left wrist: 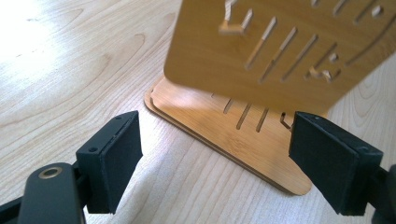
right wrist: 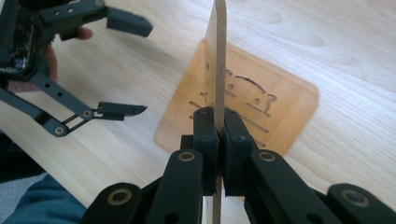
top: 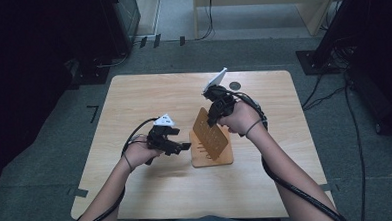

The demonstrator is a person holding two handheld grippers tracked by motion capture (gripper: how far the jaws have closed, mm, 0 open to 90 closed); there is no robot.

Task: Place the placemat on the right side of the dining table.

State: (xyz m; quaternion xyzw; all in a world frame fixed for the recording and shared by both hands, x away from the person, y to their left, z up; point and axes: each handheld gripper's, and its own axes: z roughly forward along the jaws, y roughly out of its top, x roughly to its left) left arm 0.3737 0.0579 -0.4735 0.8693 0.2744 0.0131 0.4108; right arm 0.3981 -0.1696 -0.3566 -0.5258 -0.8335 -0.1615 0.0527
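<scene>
The right gripper [top: 213, 120] has its jaws clamped on a thin wooden panel [top: 209, 133] with slots cut through it, gripping it by one edge; in the right gripper view the panel [right wrist: 217, 60] stands edge-on between the two pads, pressed from both sides. The panel tilts above a second wooden board [top: 213, 157] of the same kind, which lies flat on the pale wooden table [top: 143, 98] near its middle. In the left gripper view the raised panel [left wrist: 280, 42] hangs over the flat board [left wrist: 233, 135]. The left gripper [top: 185, 146] sits just beside the board's left edge, its jaws wide apart and holding nothing.
</scene>
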